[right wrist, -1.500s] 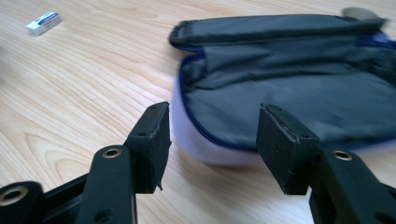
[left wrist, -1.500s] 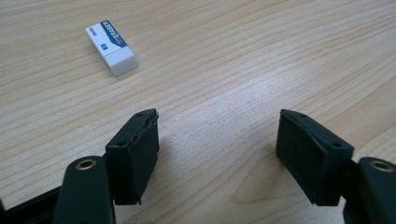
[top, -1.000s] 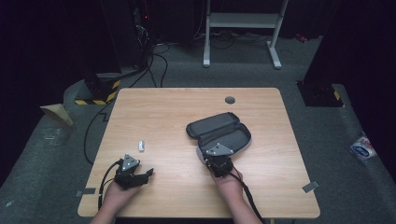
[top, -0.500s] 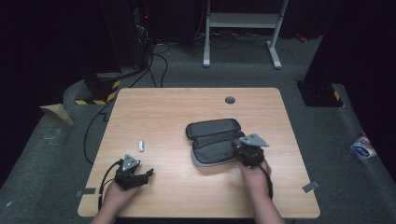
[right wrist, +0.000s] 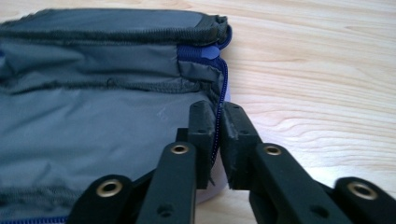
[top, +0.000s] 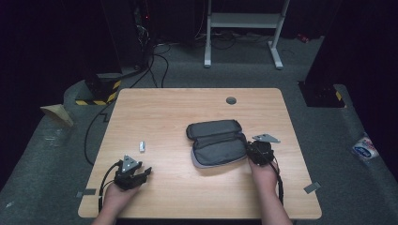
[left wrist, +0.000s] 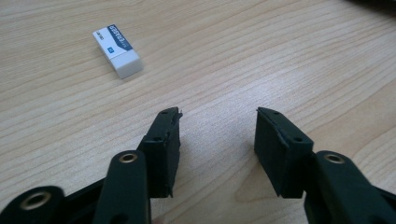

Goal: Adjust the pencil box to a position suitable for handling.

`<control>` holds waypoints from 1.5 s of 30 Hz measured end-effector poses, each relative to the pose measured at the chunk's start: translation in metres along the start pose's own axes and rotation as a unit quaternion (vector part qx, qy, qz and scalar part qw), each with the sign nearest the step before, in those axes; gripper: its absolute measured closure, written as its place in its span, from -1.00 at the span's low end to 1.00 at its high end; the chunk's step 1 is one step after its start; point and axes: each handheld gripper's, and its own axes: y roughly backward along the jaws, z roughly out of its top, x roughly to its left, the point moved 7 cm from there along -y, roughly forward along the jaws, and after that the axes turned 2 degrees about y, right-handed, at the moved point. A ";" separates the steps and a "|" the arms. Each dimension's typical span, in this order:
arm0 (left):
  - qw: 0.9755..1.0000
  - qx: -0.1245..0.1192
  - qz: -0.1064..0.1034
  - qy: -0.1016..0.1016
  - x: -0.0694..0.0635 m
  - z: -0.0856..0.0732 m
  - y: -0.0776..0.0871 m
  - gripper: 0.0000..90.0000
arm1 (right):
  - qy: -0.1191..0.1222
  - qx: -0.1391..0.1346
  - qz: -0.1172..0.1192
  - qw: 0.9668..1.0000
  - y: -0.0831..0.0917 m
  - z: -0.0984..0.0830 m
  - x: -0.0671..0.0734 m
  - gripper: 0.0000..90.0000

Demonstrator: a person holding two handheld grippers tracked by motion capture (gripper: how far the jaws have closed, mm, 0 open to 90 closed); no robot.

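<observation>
One grey pencil case (top: 218,143) lies unzipped, lid open, right of centre on the wooden table (top: 178,108). The right gripper (right wrist: 218,122) pinches its zippered edge, blue zipper tape visible up close. The left gripper (left wrist: 218,133) rests empty, jaws apart, near one white eraser (left wrist: 117,44).

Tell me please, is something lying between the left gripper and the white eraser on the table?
Nothing visible does. In the left gripper view, bare wooden table lies between the open left gripper and the eraser. The grey pencil case lies off to the side, and the right gripper pinches its edge.
</observation>
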 end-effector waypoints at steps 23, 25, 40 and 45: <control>0.998 -0.058 -0.007 0.012 -0.025 0.036 -0.004 0.57 | 0.017 -0.058 0.112 0.992 0.024 -0.007 0.086 0.38; 0.998 -0.060 -0.011 0.017 -0.029 0.040 -0.008 0.57 | 0.014 -0.068 0.107 0.992 0.028 -0.006 0.080 0.37; 0.997 -0.040 -0.061 0.014 -0.064 0.043 -0.027 0.57 | 0.000 -0.018 0.050 0.999 0.008 -0.030 0.044 0.41; 0.998 -0.038 -0.057 0.014 -0.062 0.041 -0.027 0.56 | 0.011 -0.018 0.060 0.998 0.007 -0.032 0.052 0.41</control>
